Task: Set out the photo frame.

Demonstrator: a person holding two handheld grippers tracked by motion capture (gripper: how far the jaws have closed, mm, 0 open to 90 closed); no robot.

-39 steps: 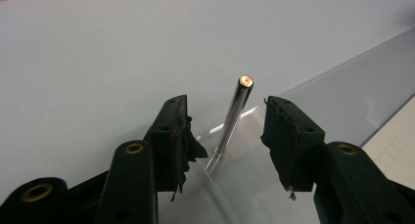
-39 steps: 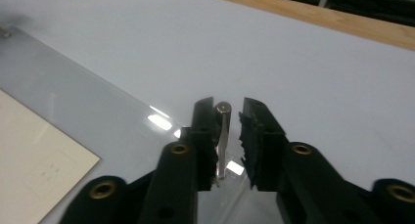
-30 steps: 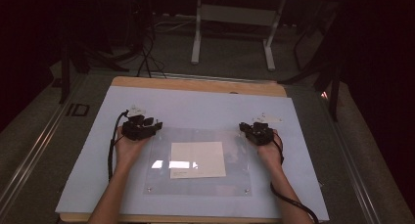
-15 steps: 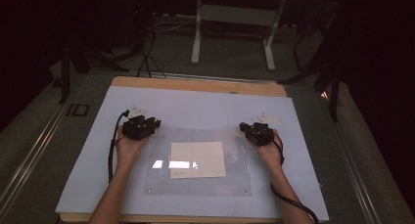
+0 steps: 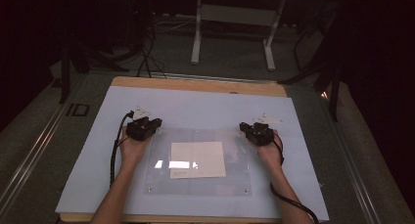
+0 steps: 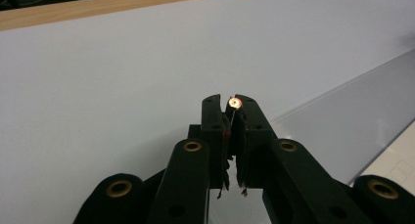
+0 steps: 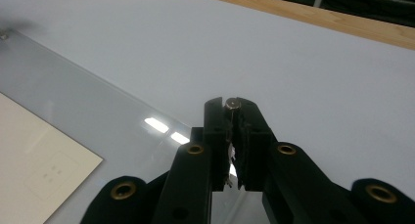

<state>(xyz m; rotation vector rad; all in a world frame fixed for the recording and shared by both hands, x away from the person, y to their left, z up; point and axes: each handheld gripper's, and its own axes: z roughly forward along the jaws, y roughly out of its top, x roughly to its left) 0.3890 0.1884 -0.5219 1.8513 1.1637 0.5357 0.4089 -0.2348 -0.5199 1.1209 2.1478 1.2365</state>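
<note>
A clear plastic sheet lies on the white mat with a cream paper under it. My left gripper rests at the sheet's far left corner. Its jaws have just been closing, and in the left gripper view they stand together with a small shiny round stud pinched at the tips. My right gripper sits at the far right corner. In the right gripper view it is shut with a like metal stud between its tips.
The wooden table edge runs along the far side of the mat. Small screws mark the sheet's near corners. A grey frame with two legs stands on the floor beyond the table, with cables beside it.
</note>
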